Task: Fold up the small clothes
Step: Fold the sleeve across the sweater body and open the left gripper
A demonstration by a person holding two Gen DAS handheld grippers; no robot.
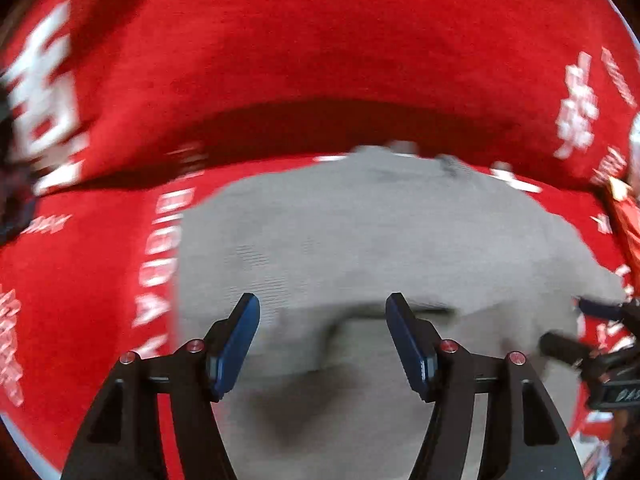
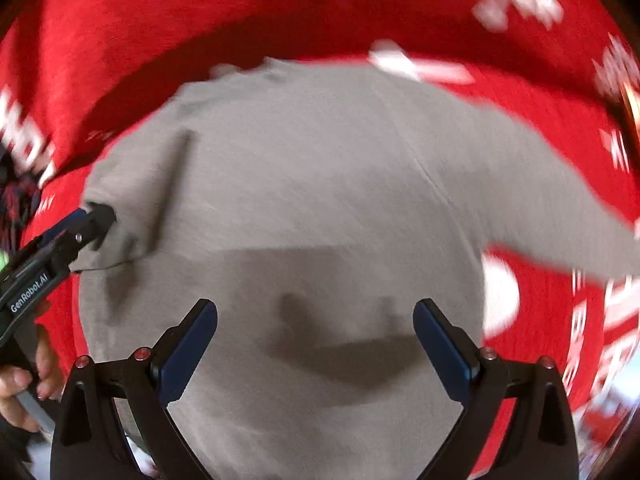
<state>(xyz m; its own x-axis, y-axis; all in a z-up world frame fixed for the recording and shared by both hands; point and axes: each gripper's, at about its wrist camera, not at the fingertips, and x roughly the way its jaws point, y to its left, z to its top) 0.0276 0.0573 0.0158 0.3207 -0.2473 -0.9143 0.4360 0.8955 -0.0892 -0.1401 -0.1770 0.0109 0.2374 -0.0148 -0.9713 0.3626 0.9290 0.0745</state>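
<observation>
Cloth fills both pictures: a small gray shirt [image 2: 304,184] lies flat on a red cover [image 2: 168,20] that has white writing on it. One sleeve of the shirt reaches out to the right in the right wrist view, and a folded sleeve sits on its left side.

In the left wrist view, the left gripper [image 1: 322,320] has its two blue fingers [image 1: 236,344] wide apart with nothing between them. The gray shirt [image 1: 360,232] lies under them and spreads out to the far side. A fold of the shirt runs just past the fingertips.

In the right wrist view, the right gripper [image 2: 316,328] also has its jaws wide apart and holds nothing. The shirt lies right below and ahead of it, and the gripper's dark shadow falls on the cloth.

The left gripper [image 2: 98,216] also shows at the left edge of the right wrist view. Its tip is at the folded left sleeve. A hand [image 2: 24,384] holds its handle, near the left corner.

A white label on that gripper's side reads "GenRobot.AI". The white letters on the red cover [image 1: 280,60] are too blurry to read well; one row at the left may say "BIGDAY".
</observation>
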